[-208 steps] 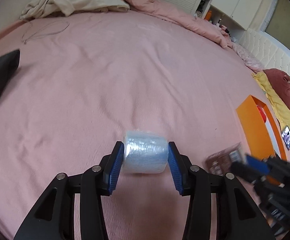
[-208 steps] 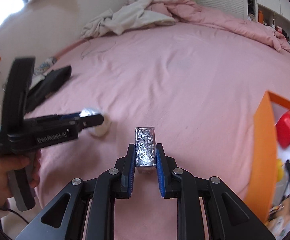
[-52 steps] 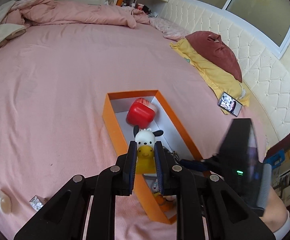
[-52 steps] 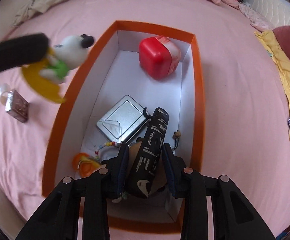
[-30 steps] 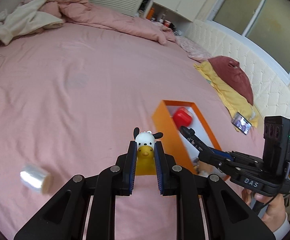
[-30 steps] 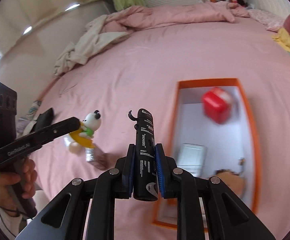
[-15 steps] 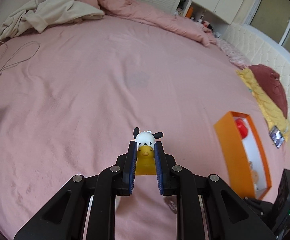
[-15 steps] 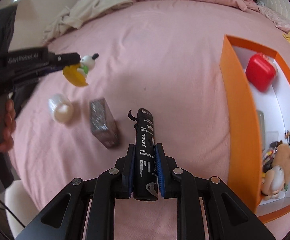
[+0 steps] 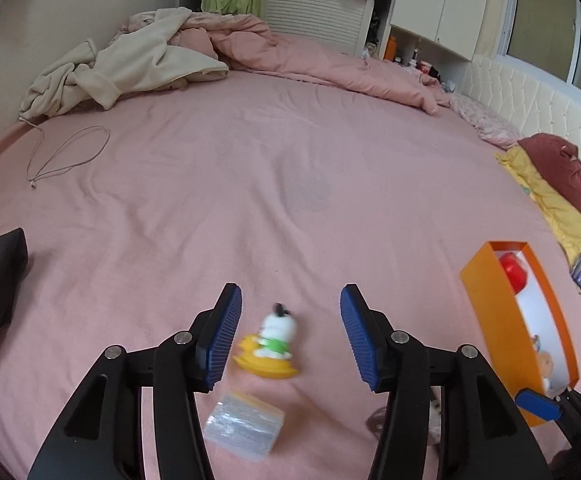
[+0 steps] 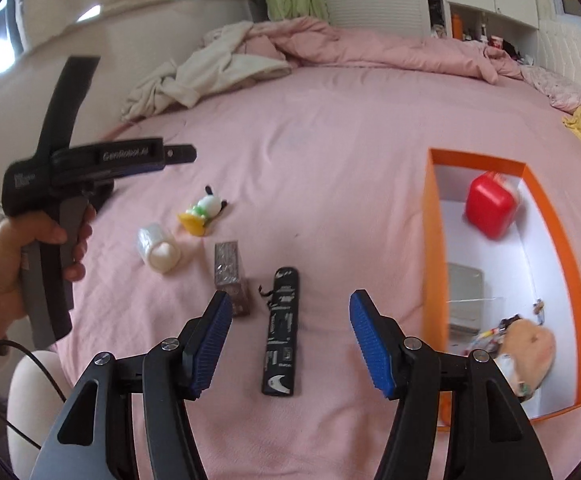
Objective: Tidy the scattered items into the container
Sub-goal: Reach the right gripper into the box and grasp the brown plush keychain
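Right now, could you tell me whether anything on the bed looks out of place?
Yes: the white-and-yellow toy dog, clear tape roll, foil-wrapped box and black tube lie loose on the pink sheet, outside the orange box. The toy is tipped over.

White-and-yellow puppy figurine [image 10: 202, 215] lies toppled on the pink bed, beside a clear film roll [image 10: 157, 247], foil-wrapped block [image 10: 230, 277] and black tube [image 10: 281, 330]; open orange cardboard box [image 10: 434, 264] sits rightward.
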A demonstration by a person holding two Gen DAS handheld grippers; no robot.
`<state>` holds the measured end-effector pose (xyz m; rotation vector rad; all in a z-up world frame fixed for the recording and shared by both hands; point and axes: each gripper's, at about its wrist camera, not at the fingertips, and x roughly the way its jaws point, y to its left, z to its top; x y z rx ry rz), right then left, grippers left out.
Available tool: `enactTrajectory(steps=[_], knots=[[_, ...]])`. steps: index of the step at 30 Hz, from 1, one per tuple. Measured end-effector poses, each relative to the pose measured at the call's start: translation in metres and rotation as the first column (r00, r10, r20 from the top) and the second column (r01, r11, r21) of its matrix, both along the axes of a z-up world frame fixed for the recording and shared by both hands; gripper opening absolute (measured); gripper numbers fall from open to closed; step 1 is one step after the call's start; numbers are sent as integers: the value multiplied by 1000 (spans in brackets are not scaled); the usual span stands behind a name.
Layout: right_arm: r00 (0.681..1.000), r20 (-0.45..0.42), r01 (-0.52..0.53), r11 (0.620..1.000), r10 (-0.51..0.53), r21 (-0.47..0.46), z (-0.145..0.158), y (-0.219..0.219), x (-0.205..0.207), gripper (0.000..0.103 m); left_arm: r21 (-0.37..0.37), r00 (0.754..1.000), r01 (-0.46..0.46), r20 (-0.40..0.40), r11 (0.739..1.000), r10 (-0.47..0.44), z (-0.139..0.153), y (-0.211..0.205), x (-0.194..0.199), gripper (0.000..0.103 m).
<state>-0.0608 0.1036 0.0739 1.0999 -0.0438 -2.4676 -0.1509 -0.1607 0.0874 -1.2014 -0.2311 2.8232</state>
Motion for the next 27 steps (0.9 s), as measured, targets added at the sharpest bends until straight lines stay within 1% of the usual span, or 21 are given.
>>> enactTrajectory(steps=[3,5,6,9,13,17,24,26,27], knots=[[999,4,32,999,-32,-17,11,19,-9,61,27,999,40,-3,999,-40,5,12,3,53],[998,9,54,998,-54,-22,19,41,-14,61,37,997,77,1,996,-77,8,23,5,53],[999,23,48,999,-47,-25,22,51,-16,61,40,995,98,3,994,-99,9,29,6,53],[995,98,-28,999,30,-22,25,84,-37,61,43,991,130,8,991,-131,11,44,11,53],[976,193,-119,987,96,109,19,117,-60,61,47,985,171,15,984,-172,14,63,18,53],[943,287,-214,968,170,129,10,125,-71,60,54,979,200,26,978,-201,13,79,22,53],[879,383,-373,909,283,185,-14,101,-82,58,51,972,227,45,973,-229,8,94,27,53],[864,406,-399,897,298,191,-21,97,-87,50,52,972,228,46,972,-231,8,95,27,53],[864,402,-411,886,303,216,-23,95,-88,50,54,972,229,47,972,-231,8,94,28,53]])
